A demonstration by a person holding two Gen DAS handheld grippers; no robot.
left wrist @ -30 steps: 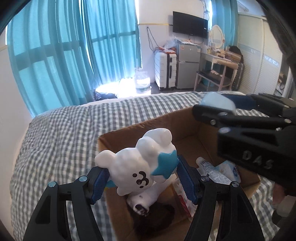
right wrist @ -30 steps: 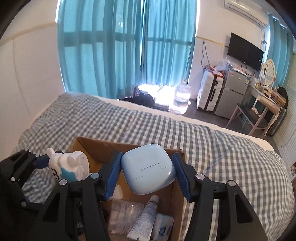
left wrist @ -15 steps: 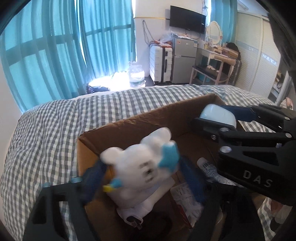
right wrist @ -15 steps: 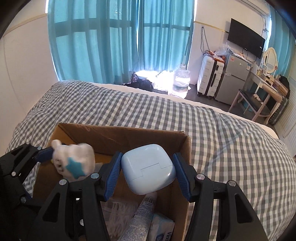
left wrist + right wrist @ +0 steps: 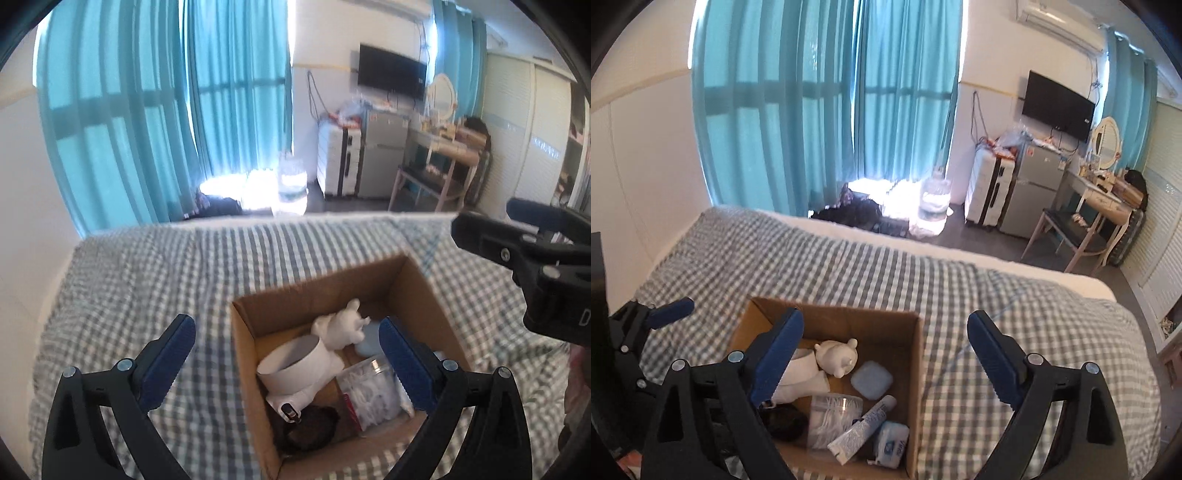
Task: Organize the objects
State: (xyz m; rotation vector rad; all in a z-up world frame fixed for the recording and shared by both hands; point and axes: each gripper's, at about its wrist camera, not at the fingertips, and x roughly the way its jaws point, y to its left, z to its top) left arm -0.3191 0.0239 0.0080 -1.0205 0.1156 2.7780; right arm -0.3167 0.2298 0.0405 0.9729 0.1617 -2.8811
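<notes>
— Since the earlier frames, what has been changed?

— Both loads have been let go. The white bear figurine (image 5: 836,357) was clamped in the left gripper (image 5: 284,363) a second ago and the pale blue case (image 5: 871,379) in the right gripper (image 5: 884,356); both are now seen lying inside the cardboard box (image 5: 916,373). The jaws of both grippers are opening, nothing is pressed between either pair, and both have been lifted above the box.

— Where is the box placed relative to the claws?

— It is set on the checked bedspread (image 5: 1015,332), below and ahead of both grippers. In the left wrist view it is framed between the spread fingers, toward the right one. In the right wrist view it is offset toward the left finger. No loose object is seen on the bedspread, so it cannot be told which hand is nearer to a next item.

— How are the contents laid out?

— The bear is tipped on its side beside a white cylinder (image 5: 299,360). The case lies flat just beside the bear, toward the box's right wall. A tube (image 5: 862,430) is laid diagonally, its long axis running from the case toward the near edge, with a clear ribbed packet (image 5: 831,417) and a small blue-and-white pack (image 5: 892,443) on either side. Something dark (image 5: 312,428) sits at the near corner; it cannot be identified.

— And the materials?

— The bear looks glossy and hard, the case smooth and rounded, the box matte corrugated card, the bedspread soft woven cloth.
</notes>
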